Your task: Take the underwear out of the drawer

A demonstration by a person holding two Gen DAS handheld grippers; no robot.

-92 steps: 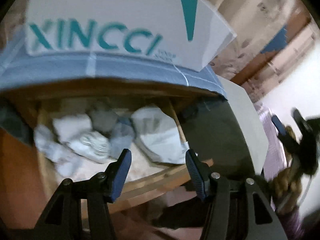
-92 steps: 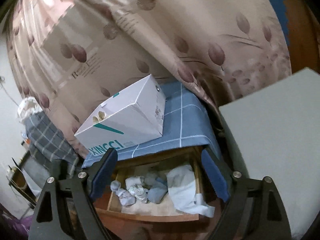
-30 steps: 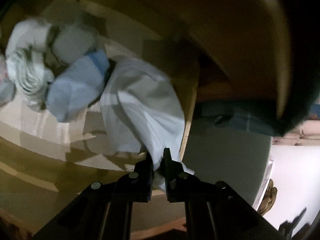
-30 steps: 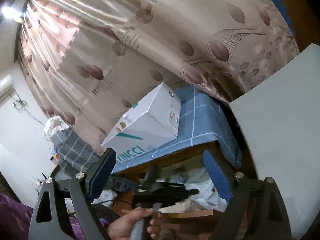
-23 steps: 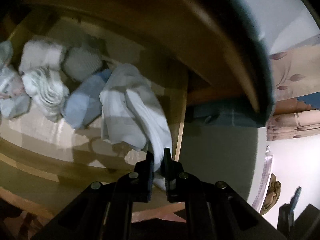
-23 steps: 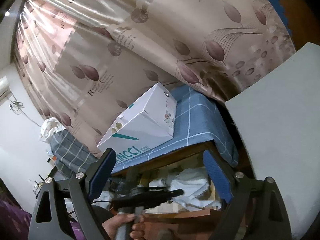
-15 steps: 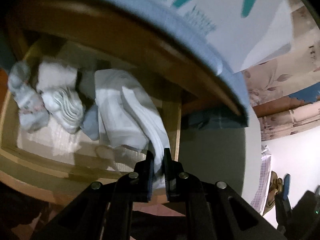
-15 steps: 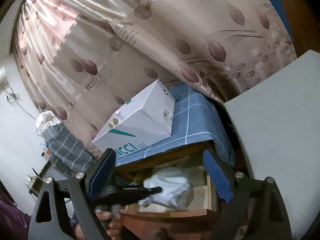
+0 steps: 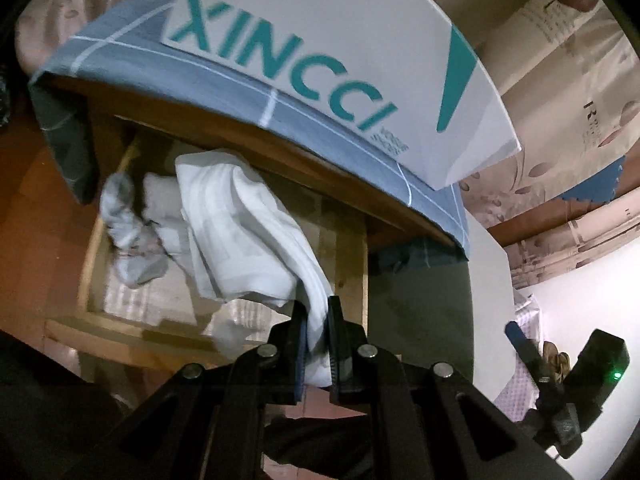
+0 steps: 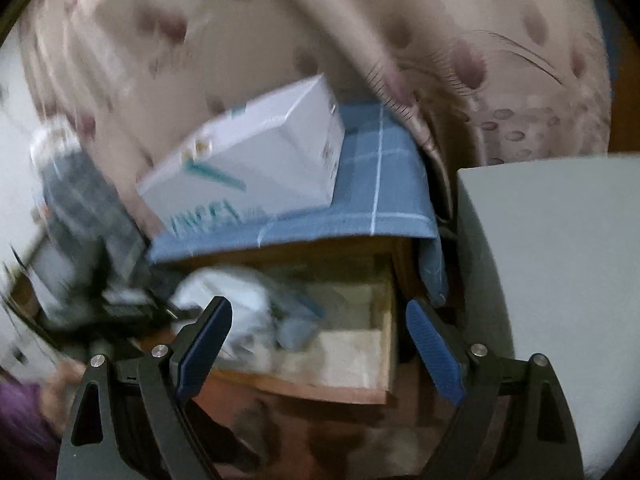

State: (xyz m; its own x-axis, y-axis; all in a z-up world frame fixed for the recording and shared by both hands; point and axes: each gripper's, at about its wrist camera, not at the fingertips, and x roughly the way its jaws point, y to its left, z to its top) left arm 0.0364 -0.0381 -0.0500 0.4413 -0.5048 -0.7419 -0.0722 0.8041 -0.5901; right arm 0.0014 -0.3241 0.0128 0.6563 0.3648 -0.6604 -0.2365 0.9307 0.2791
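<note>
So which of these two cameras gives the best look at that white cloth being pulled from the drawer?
The left wrist view: the white underwear is sharp there, clamped in the left gripper above the drawer. The right wrist view shows only a blurred white lump.

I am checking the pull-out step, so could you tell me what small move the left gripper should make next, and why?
Probably keep lifting up and back. The left gripper is shut on the white underwear, but most of the cloth still drapes over the other garments inside the drawer, under the tabletop edge. The right gripper is open and holds nothing.
</note>
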